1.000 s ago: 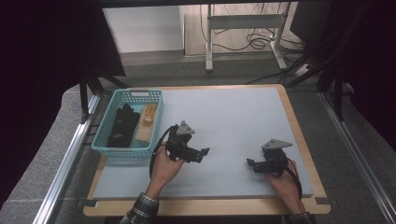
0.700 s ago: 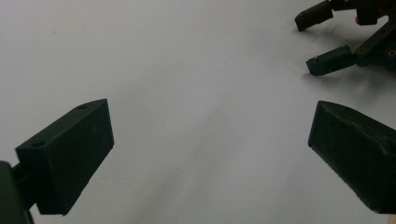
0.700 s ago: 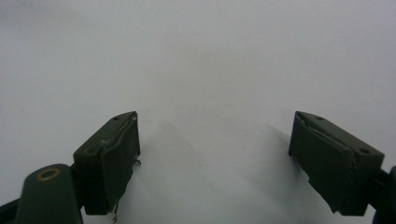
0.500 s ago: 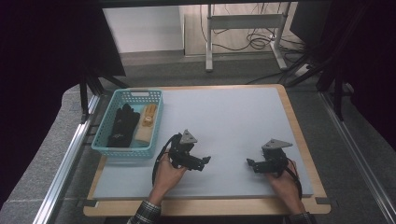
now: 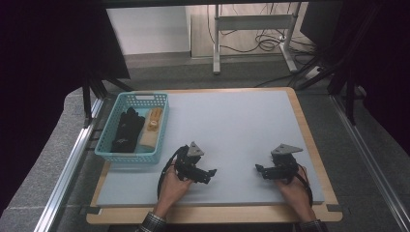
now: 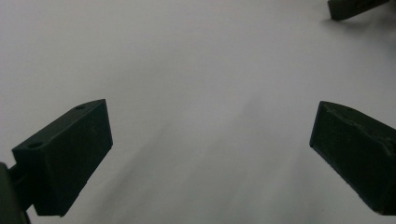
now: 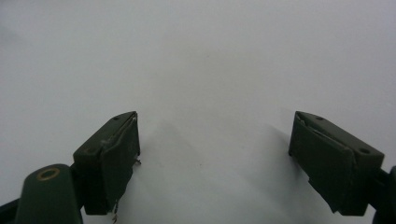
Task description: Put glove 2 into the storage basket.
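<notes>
**Both grippers low over bare mat, jaws apart**

The left gripper point(image 5: 211, 172) and right gripper point(image 5: 258, 169) sit near the front edge of the grey mat point(image 5: 232, 125), each in a hand, tips pointing toward one another, well apart. In the left gripper view point(image 6: 210, 144) and the right gripper view point(image 7: 215, 154), the jaws stand wide apart with bare mat between them. Farther back at the left, a teal basket point(image 5: 107, 152) holds a black glove point(image 5: 126, 129) beside a tan item point(image 5: 151, 129).
</notes>
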Available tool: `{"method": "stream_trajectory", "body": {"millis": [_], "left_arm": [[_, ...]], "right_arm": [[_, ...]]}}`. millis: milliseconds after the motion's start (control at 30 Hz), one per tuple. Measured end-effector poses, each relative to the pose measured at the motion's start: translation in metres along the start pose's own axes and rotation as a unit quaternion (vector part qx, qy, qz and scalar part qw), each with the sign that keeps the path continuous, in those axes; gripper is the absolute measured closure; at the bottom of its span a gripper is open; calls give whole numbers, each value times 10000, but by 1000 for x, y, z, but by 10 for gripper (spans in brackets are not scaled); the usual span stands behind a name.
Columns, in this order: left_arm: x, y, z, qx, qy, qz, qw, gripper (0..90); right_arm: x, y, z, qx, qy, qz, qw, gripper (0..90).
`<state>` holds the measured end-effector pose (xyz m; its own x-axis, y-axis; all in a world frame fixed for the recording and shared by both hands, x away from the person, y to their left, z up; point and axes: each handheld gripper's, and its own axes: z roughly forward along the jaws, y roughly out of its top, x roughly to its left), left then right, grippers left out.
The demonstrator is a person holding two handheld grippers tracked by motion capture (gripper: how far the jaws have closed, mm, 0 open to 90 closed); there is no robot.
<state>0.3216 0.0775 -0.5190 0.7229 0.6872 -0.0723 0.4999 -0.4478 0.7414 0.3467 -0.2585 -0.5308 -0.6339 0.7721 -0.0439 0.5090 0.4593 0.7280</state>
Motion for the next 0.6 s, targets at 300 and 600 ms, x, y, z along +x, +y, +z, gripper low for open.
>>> {"method": "stream_trajectory", "body": {"millis": [300,600], "left_arm": [[0,-15,16,409,152,-26,9990,0],[0,-19,19,382,219,38,9990,0]], "right_arm": [[0,0,0,-1,3,4,10000,160],[0,-1,0,-9,19,22,10000,158]]}}
